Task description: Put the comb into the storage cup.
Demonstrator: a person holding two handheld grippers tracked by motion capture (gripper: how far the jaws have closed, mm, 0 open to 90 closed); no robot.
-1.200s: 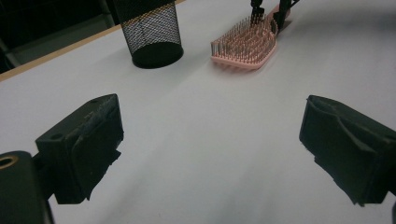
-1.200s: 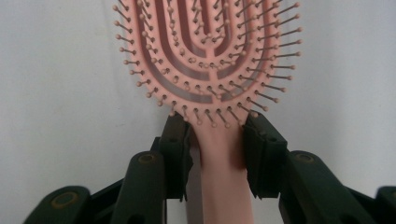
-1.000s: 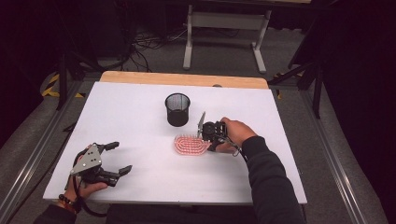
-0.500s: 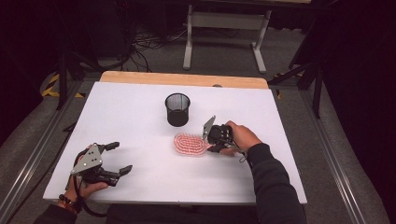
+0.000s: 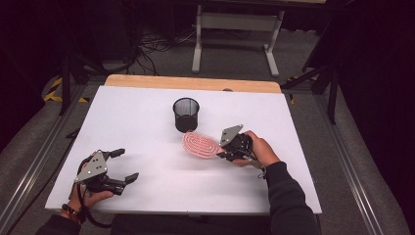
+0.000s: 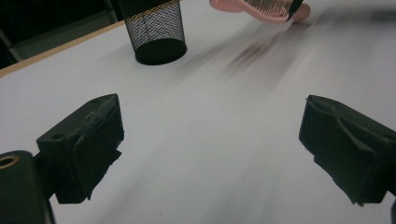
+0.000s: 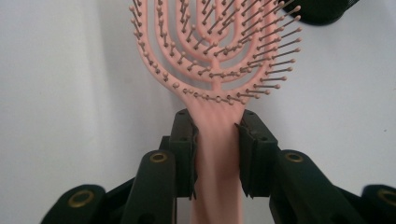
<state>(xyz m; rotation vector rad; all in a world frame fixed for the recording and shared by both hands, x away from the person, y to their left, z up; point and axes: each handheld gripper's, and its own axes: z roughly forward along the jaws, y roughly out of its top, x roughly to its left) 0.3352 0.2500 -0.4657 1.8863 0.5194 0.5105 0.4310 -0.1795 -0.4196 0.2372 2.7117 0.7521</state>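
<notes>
On the left, my left tongs (image 5: 120, 166) rest low over the white worktop (image 5: 147, 122), held in a hand at the near edge. Their jaws stand wide apart and hold nothing; in the left gripper view there is bare worktop between them. They sit well apart from everything else.

Ahead of the left tongs and off to their right stands a black mesh cup (image 5: 186, 114), upright, its mouth facing up. It is the nearest thing beyond the tip of the brush.

Further right, my right tongs (image 5: 222, 149) are clamped on a pink brush (image 5: 201, 144). In the right gripper view the two jaws press the handle from either side, just behind the head. The oval head, bristles up, reaches out ahead of the tongs toward the cup. In the left gripper view the brush looks lifted a little off the worktop, though I cannot be sure its tip is clear.

I judge the work to be carrying the brush to the cup. The risks I see:
- The handle is smooth and tapered, so it could slide or swivel between the jaws if I tilt it fast.
- The wide head could catch the cup's rim and tip the light cup over.
- My left tongs are too far away to steady the cup.
</notes>
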